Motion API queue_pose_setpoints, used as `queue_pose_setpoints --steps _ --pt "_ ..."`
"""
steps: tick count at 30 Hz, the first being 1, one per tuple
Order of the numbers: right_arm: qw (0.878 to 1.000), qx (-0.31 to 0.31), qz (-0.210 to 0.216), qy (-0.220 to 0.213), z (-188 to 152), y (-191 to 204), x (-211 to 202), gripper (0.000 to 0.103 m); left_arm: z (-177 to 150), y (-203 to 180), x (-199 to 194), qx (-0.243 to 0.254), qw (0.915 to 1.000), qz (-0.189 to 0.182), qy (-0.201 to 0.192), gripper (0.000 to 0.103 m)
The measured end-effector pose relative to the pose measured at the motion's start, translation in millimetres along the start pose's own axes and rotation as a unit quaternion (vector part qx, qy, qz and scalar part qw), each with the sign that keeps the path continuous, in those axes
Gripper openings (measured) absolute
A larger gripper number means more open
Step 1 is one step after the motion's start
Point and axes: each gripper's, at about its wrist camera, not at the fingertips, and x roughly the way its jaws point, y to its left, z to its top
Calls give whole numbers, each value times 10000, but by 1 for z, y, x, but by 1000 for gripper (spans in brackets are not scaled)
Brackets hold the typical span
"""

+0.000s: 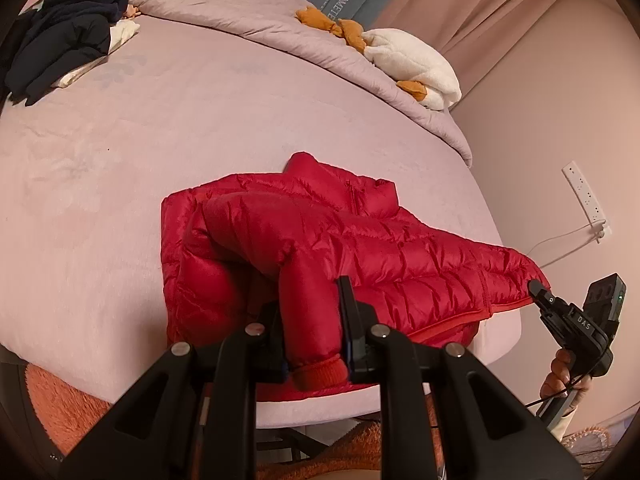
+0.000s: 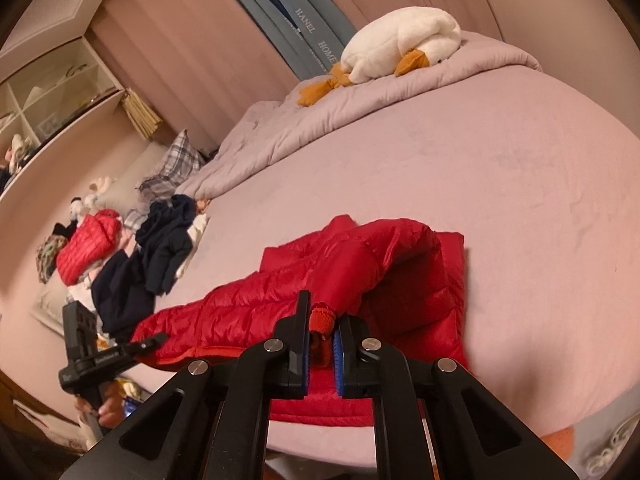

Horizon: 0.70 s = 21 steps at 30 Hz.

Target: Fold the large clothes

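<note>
A red puffer jacket [image 1: 384, 248] lies near the front edge of the pink bed [image 1: 160, 128], collar toward the far side. My left gripper [image 1: 308, 300] is shut on one sleeve just above its ribbed cuff [image 1: 320, 374], and the sleeve is lifted across the jacket's body. In the right wrist view my right gripper [image 2: 324, 316] is shut on a red ribbed cuff [image 2: 322, 318] of the jacket [image 2: 380, 264]. Each view shows the other gripper's tip at the jacket's outer end: the right gripper [image 1: 534, 286], held by a hand [image 1: 560, 372], and the left gripper [image 2: 160, 338].
A pile of dark clothes [image 1: 68, 28] lies at the bed's far left. A bunched quilt [image 1: 240, 4] carries a white goose plush [image 1: 412, 64] at the back. Another red jacket [image 2: 88, 248] sits on a heap beyond. An orange rug [image 1: 60, 404] covers the floor; a socket strip [image 1: 584, 200] is on the wall.
</note>
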Motion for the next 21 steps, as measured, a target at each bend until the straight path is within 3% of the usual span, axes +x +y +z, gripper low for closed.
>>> queue_pose_setpoints --steps 21 --pt "9995 92 -292 97 10 3 7 10 9 -5 4 27 10000 -7 -62 20"
